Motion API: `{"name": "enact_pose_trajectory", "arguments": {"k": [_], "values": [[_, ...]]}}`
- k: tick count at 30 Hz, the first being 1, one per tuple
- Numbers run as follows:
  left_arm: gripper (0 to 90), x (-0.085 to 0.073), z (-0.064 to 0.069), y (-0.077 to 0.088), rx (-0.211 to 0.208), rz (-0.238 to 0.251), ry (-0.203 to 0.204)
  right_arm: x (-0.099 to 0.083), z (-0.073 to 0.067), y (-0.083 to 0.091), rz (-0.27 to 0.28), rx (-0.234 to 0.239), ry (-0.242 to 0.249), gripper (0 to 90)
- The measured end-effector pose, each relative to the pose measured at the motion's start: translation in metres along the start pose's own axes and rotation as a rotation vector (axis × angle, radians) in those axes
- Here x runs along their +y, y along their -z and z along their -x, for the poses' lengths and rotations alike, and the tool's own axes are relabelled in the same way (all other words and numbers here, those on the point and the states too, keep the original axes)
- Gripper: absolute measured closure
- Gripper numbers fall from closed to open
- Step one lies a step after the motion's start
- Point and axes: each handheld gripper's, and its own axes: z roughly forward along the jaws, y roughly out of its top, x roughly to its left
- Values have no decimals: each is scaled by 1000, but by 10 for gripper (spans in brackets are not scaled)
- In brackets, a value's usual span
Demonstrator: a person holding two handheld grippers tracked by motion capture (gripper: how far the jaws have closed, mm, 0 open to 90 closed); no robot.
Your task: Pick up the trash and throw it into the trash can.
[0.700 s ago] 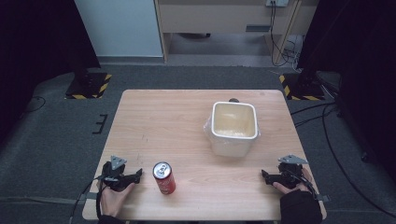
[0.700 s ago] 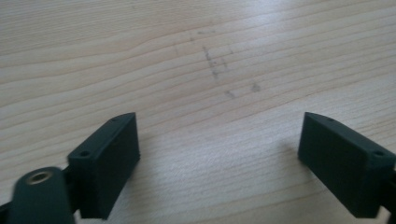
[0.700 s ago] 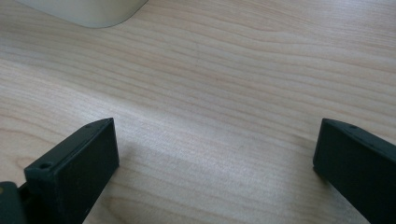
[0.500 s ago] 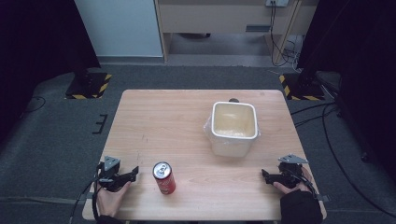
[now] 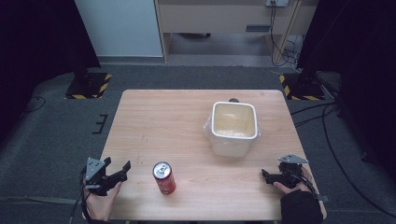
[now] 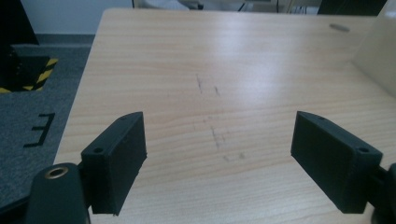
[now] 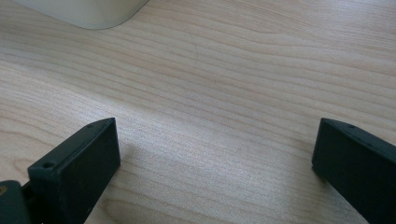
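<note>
Left gripper (image 5: 122, 168): black, grey three-cornered plate on top, brass-coloured screw lower left of its own view. Right gripper (image 5: 265, 174): same build, black cable trailing. Dark sleeve (image 5: 300, 206), lower right.

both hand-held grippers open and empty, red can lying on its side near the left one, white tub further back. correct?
Nearly. The red can is not lying down: it stands upright, silver top facing up, as the high view shows. The rest holds: the left hand-held gripper and right hand-held gripper are both open with nothing between their jaws, the can is near the left one, and the white tub sits further back on the table.
</note>
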Motion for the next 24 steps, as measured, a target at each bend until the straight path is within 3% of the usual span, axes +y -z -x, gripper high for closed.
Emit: {"name": "enact_pose_trajectory", "arguments": {"k": [13, 24], "values": [[173, 21, 12, 22, -73, 119, -9, 0, 0, 0, 0, 0, 1, 12], [170, 32, 28, 33, -135, 175, -40, 0, 0, 0, 0, -1, 1, 12]]}}
